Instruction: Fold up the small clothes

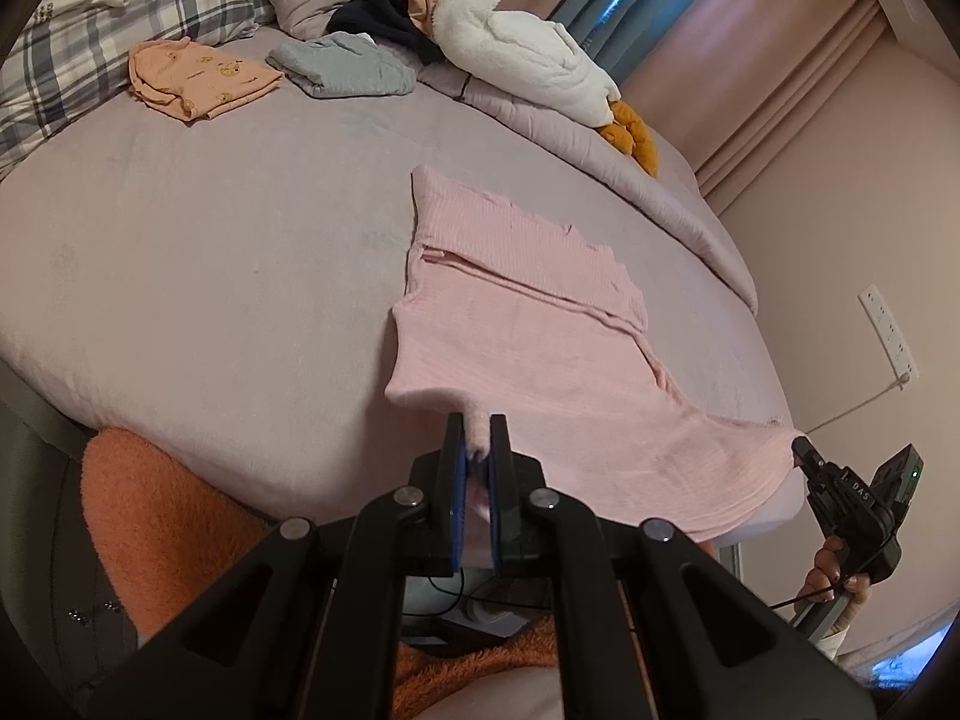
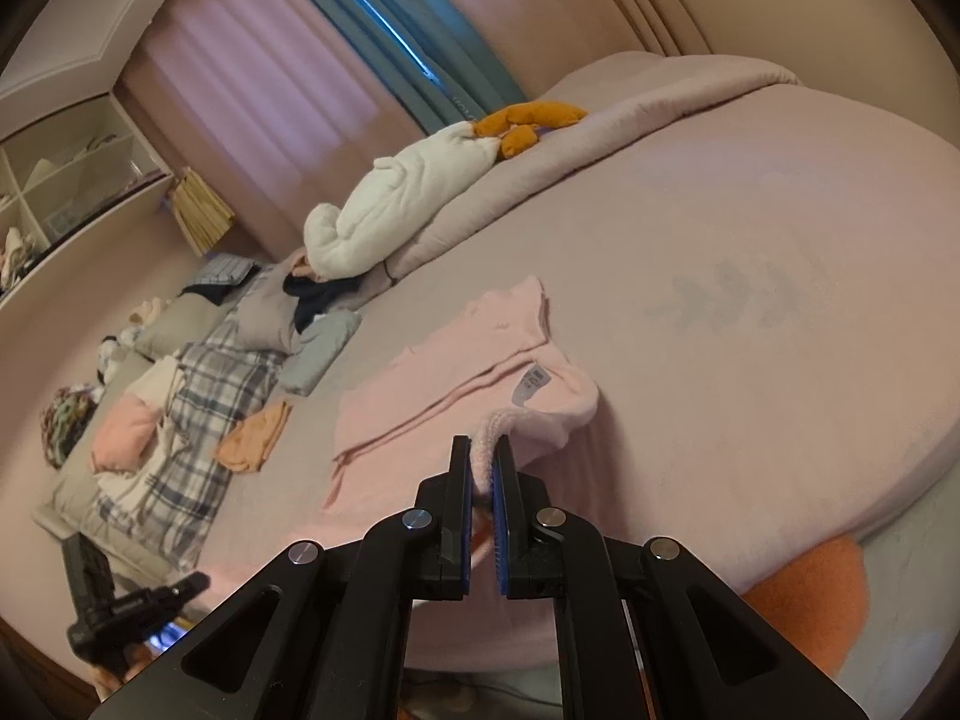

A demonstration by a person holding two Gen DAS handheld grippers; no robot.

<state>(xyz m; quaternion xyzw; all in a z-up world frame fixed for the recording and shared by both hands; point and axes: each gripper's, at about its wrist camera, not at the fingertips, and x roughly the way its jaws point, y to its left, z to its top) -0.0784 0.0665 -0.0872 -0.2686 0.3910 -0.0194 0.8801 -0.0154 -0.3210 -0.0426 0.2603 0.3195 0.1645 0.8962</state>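
One pink garment (image 1: 528, 354), two tools (image 1: 477, 438) (image 2: 483, 456) pinching its hem

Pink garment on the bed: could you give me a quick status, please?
Left claw and right claw each shut on a near corner of the pink garment. Garment partly folded, hem lifted. Path ahead clear.

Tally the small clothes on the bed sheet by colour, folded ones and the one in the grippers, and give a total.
Pink: 1, the pink top, pinched at its near hem by the left gripper and the right gripper.
Orange: 1, the folded orange piece.
Grey-blue: 1, the folded grey-blue piece.
Total: 3.
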